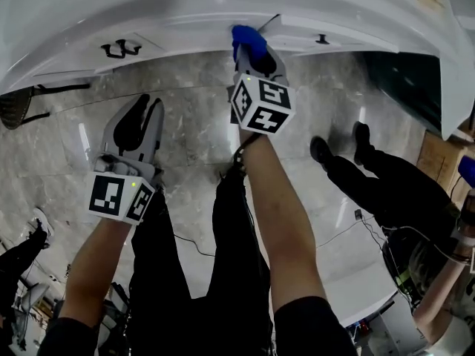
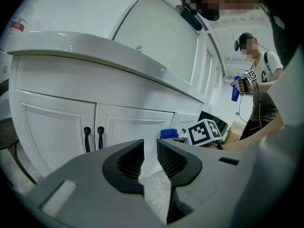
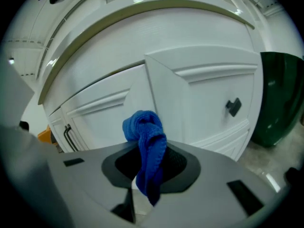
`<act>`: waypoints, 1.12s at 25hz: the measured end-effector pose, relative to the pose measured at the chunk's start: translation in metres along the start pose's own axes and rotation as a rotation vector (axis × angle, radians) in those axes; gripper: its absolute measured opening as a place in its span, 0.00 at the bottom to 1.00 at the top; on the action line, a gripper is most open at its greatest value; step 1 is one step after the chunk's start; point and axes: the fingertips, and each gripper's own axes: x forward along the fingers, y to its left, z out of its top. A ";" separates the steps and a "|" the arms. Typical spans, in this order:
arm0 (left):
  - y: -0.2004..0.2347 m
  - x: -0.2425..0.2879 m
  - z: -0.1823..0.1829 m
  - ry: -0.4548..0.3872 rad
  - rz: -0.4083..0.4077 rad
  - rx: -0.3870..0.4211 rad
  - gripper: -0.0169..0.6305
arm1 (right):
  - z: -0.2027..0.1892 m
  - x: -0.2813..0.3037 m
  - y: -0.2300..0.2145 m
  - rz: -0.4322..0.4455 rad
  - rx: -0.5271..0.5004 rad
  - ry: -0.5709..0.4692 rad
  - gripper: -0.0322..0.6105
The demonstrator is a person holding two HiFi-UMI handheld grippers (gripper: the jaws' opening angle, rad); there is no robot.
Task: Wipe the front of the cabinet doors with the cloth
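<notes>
My right gripper (image 1: pixel 252 56) is shut on a bunched blue cloth (image 1: pixel 248 38) and holds it against the white cabinet front (image 1: pixel 185 28), near the edge of a door. In the right gripper view the cloth (image 3: pixel 147 146) sticks up out of the gripper (image 3: pixel 149 164), in front of a panelled door (image 3: pixel 199 103) with a black knob (image 3: pixel 232 107). My left gripper (image 1: pixel 146 111) hangs lower, away from the cabinet. Its jaws (image 2: pixel 150 151) stand a little apart with nothing between them, facing two doors with black handles (image 2: pixel 93 138).
A second person in black trousers (image 1: pixel 386 173) stands on the marble floor to my right and holds a blue spray bottle (image 2: pixel 235 91). A dark green bin (image 3: pixel 280 99) stands right of the cabinet. A cable (image 1: pixel 194 249) lies on the floor.
</notes>
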 end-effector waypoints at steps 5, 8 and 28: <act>0.020 -0.015 -0.007 0.013 0.024 0.009 0.16 | -0.011 -0.014 -0.027 -0.098 0.078 0.003 0.17; 0.035 -0.029 -0.010 0.017 0.037 0.004 0.16 | -0.019 -0.016 0.001 -0.076 0.080 0.007 0.17; 0.099 -0.047 -0.043 0.046 0.059 0.032 0.16 | -0.077 0.070 0.177 0.208 -0.090 0.066 0.17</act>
